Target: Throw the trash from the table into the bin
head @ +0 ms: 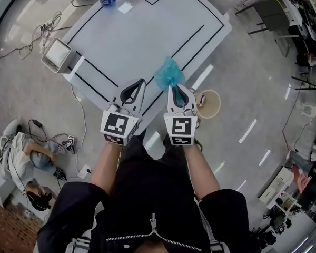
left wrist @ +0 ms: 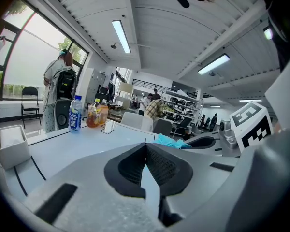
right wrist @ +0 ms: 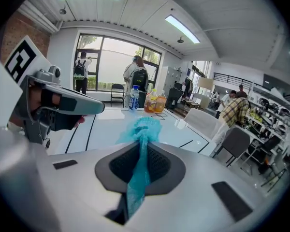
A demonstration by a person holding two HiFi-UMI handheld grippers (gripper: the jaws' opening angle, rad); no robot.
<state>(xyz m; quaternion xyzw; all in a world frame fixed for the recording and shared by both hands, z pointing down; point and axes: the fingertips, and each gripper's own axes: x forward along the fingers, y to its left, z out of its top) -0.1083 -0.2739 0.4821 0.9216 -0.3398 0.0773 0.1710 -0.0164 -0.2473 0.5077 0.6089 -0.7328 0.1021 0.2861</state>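
Alongside left gripper (head: 142, 82), outstretched right gripper (head: 174, 87) pinches teal trash (head: 169, 73).

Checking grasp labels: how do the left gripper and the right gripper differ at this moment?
The right gripper is shut on a teal wad; the left gripper is shut on nothing. The right gripper is nearer the round bin than the left gripper. Both are closed and point toward the white table.

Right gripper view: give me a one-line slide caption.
Right tool shut on a crumpled teal hair cap, white table ahead.
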